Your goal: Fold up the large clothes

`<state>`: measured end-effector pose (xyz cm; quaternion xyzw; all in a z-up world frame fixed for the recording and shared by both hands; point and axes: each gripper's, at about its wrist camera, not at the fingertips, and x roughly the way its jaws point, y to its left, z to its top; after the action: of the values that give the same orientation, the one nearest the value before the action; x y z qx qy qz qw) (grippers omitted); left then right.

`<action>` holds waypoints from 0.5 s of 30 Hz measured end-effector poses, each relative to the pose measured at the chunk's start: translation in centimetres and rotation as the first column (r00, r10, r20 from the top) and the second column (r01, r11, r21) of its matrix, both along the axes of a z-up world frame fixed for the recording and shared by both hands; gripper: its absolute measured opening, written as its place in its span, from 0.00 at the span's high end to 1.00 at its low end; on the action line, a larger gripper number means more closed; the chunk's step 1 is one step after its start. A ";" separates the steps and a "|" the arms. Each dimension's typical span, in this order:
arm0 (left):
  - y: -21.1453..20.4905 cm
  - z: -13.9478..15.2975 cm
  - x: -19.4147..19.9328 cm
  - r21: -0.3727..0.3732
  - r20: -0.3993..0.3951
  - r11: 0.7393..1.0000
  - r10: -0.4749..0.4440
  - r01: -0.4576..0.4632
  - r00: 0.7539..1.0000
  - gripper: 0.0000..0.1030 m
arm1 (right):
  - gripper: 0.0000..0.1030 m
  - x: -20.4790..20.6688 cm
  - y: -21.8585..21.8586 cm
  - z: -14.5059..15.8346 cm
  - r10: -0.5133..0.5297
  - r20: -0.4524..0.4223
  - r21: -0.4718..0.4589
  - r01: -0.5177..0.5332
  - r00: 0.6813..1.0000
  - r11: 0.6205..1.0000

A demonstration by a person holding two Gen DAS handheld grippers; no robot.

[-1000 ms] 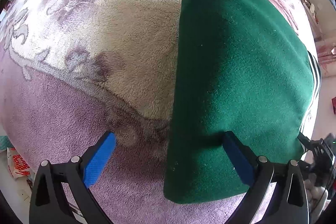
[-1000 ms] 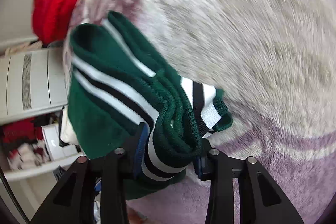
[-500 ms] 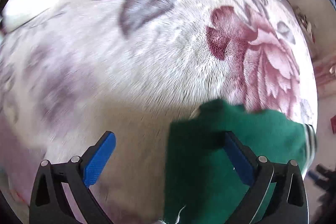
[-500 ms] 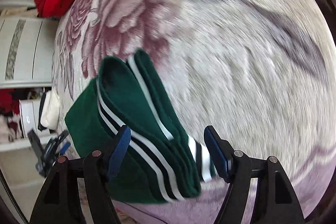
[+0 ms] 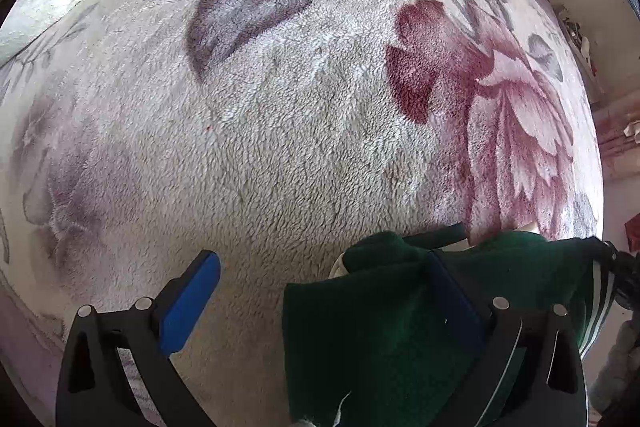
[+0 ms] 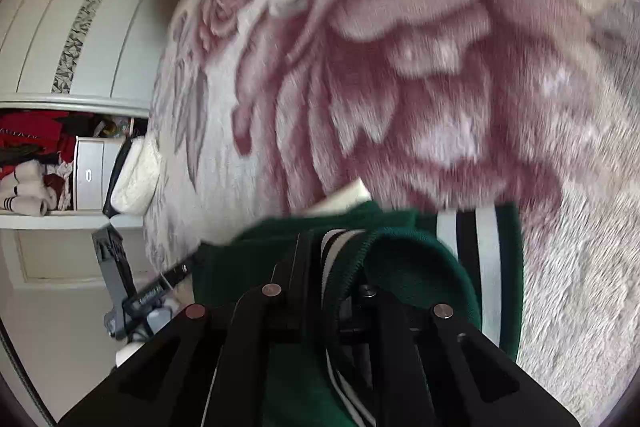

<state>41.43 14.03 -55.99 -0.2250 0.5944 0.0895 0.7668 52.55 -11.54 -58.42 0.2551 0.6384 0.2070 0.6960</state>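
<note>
We judge the green sweater [image 6: 404,267] soft, thick and floppy, best gripped at its striped ribbed hem; it lies bunched at the near edge of the floral blanket [image 5: 280,131]. The right hand-held gripper [image 6: 340,259] has just clamped shut on that hem, while the left hand-held gripper [image 5: 320,291] stands wide open, one pad over the cloth.

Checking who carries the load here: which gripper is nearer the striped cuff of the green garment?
Right. The right gripper is shut on the striped cuff; the left gripper stands open over the garment's plain part.
</note>
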 end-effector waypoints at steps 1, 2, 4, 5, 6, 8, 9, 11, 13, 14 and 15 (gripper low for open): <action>0.0 -0.1 0.1 -0.020 0.008 1.000 0.004 -0.004 1.000 0.00 | 0.98 0.2 -0.9 -0.2 -0.035 -0.002 -0.004 0.035 0.999 0.999; -0.1 -0.2 0.3 -0.037 0.011 0.999 0.007 -0.007 1.000 0.00 | 0.98 0.5 -1.3 -0.8 -0.053 -0.019 -0.009 0.052 0.998 0.999; -0.4 -0.2 0.5 -0.034 0.003 0.999 0.006 -0.006 1.000 0.00 | 0.98 0.3 -1.5 -2.4 -0.061 -0.054 -0.046 0.059 0.997 0.997; -0.7 0.0 0.5 -0.011 -0.002 1.000 0.001 -0.001 1.000 0.00 | 0.98 0.2 -1.0 -3.2 -0.022 -0.079 -0.063 0.017 0.997 0.998; -0.8 0.3 0.5 0.009 -0.002 1.000 -0.003 0.003 1.000 0.00 | 0.97 0.2 -0.7 -3.5 0.012 -0.099 -0.053 -0.018 0.995 0.998; -1.1 1.1 0.2 0.040 0.006 0.999 -0.012 0.012 1.000 0.00 | 0.94 0.5 -1.2 -3.1 0.037 -0.137 0.005 -0.037 0.990 0.999; -1.2 1.6 -0.2 0.065 0.005 0.998 -0.011 0.011 1.000 0.00 | 0.91 0.5 -1.7 -2.5 0.053 -0.160 0.006 -0.053 0.986 0.999; -1.7 2.7 -1.3 0.124 0.010 0.992 -0.008 0.007 1.000 0.00 | 0.68 0.0 -3.1 -1.2 0.082 -0.177 0.002 -0.083 0.981 0.997; -2.8 3.8 -3.3 0.199 0.006 0.980 -0.011 0.010 1.000 0.00 | 0.30 -1.7 -4.6 0.3 0.109 -0.170 -0.026 -0.115 0.980 0.993; -3.3 4.0 -4.2 0.217 -0.004 0.976 -0.007 0.007 1.000 0.00 | 0.21 -3.0 -5.4 0.8 0.121 -0.172 -0.037 -0.129 0.978 0.991; -4.1 4.3 -5.5 0.233 -0.020 0.972 0.003 0.002 1.000 0.00 | 0.21 -4.3 -6.2 0.8 0.134 -0.198 -0.053 -0.147 0.971 0.988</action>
<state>35.94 9.92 -51.69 -0.1326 0.5876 0.1611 0.7818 48.24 -17.78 -57.57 0.2049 0.7261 0.2085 0.6224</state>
